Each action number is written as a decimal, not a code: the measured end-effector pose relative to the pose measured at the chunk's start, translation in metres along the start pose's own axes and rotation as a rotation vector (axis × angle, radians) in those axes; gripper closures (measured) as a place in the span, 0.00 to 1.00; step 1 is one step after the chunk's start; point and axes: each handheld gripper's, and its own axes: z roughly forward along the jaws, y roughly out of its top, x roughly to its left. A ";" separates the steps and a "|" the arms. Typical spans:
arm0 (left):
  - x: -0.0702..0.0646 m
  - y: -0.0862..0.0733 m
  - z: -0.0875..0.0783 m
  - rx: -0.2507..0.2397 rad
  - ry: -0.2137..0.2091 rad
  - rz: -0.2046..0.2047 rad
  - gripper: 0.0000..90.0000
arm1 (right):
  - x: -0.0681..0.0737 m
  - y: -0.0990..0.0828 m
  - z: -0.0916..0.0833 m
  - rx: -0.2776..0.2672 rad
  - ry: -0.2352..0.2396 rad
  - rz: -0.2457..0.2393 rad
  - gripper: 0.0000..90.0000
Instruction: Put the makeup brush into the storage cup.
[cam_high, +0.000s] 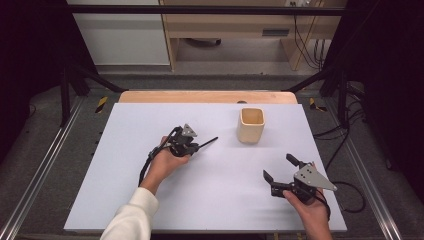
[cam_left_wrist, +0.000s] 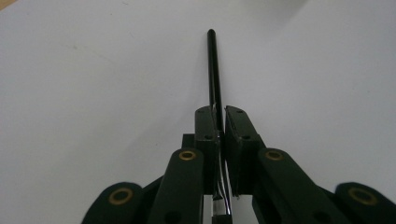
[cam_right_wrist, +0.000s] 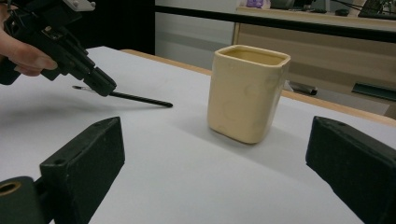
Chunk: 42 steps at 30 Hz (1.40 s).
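The right gripper (cam_high: 280, 167) is nearest to the person, low on the right part of the white table (cam_high: 150, 200). A hand (cam_high: 307, 202) holds it from below, and its jaws stand wide apart with nothing between them. In the right gripper view the two black pads (cam_right_wrist: 84, 163) frame the table surface, and the cup stands further ahead between them, not touched.

A little farther, left of the middle, the left gripper (cam_high: 196, 146) is held by the other hand (cam_high: 167, 162), with a white sleeve (cam_high: 131, 217) behind it. Its jaws are pressed together on a thin black pen (cam_high: 207, 142) — in the left gripper view the pen (cam_left_wrist: 214, 70) goes straight out from between the closed pads (cam_left_wrist: 205, 128), over the table. Most of its length sticks out past the jaws. In the right gripper view the pen (cam_right_wrist: 140, 99) is nearly level and low over the table; I cannot tell if its tip touches the surface.

Farther still, to the right of the pen tip, stands the cream cup (cam_high: 250, 125) — upright, square with rounded corners, open at the top. It is near the pen tip but apart from it.
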 end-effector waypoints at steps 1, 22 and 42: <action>0.000 0.000 -0.001 0.000 -0.003 -0.001 0.93 | 0.000 0.000 0.000 0.000 0.000 -0.002 0.05; -0.008 0.006 -0.038 -0.080 -0.035 0.018 0.93 | 0.008 0.000 0.004 0.018 0.018 -0.042 0.04; -0.042 0.016 -0.057 -0.098 -0.101 0.104 0.93 | 0.019 0.001 0.010 0.035 0.044 -0.086 0.04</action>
